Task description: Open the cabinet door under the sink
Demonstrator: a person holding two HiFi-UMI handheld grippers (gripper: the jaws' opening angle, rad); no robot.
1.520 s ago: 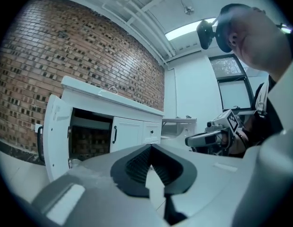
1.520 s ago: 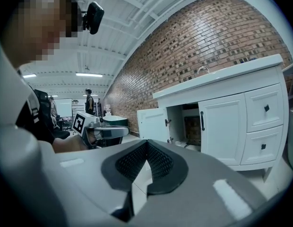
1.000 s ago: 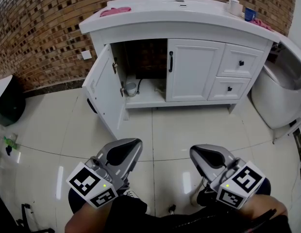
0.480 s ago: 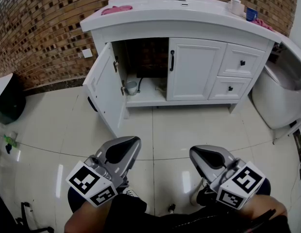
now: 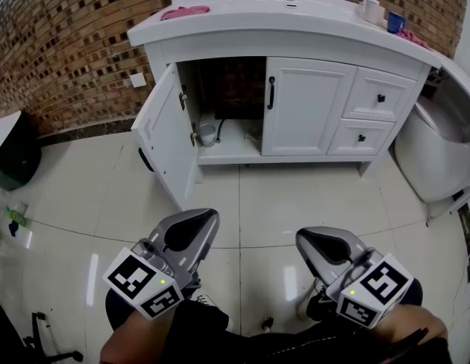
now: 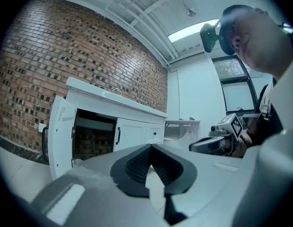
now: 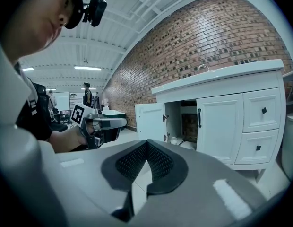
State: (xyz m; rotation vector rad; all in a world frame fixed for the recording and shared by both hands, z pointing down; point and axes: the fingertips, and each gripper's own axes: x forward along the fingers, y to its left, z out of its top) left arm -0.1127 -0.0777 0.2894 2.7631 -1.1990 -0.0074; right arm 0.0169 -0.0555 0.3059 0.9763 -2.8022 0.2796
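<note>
The left gripper [image 5: 195, 220] and the right gripper [image 5: 317, 238] hang low, side by side. Each one's fingers are pressed together at the tips with nothing between them, as both gripper views show.

The cabinet [image 5: 296, 112] under the sink [image 5: 242, 23] stands well apart, ahead of both pairs of fingers. Its left door [image 5: 168, 131] is already swung out towards the person, ahead and a little left of the left fingers, so the task looks done or nearly so.

The door appears to be a stiff, light, painted panel that turns on hinges along its cabinet-side edge. Its smooth face would likely slip under the fingers. The sensible hold is its dark pull handle [image 6: 44, 143] near the free edge, or that free edge itself, drawn along the hinge's arc rather than straight back.

The right door [image 5: 305, 108] is shut, further right than the left door. Its black bar [image 5: 271, 92] sits by the middle seam.

From the head view the open door's handle is on the far face, with only a dark sliver showing. The cabinet's inside is shadowed: a small cup [image 5: 207, 133] stands near the hinge side, and the rest is hard to make out. Whether the door can swing wider cannot be told. The person's hands are mostly covered by the marker cubes.
</note>
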